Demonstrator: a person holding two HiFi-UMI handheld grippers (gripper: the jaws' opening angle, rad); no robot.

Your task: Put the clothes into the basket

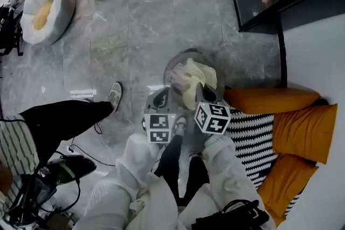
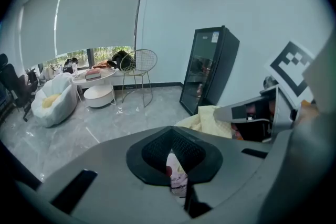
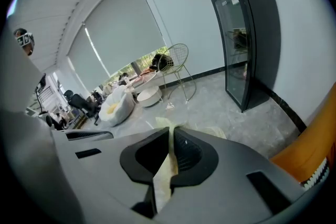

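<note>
Now both tongs pinch the garment over the basket

Plainly, the left gripper [image 2: 176, 153] has its tongs pressed together on a fold of the pale yellow cloth garment [image 1: 191, 82], with a pink-printed patch showing between them; the right gripper [image 3: 170, 150] has its tongs clamped likewise on a strip of the same cloth; in the head view the garment hangs bunched between the two, over the round grey basket [image 1: 183, 55], which stands on the grey marble floor [image 1: 135, 24]; orange cushions [image 1: 302, 121] lie at the right.

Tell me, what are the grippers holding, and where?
Both hold the yellow cloth: left gripper and right gripper each pinch a fold of it.
</note>
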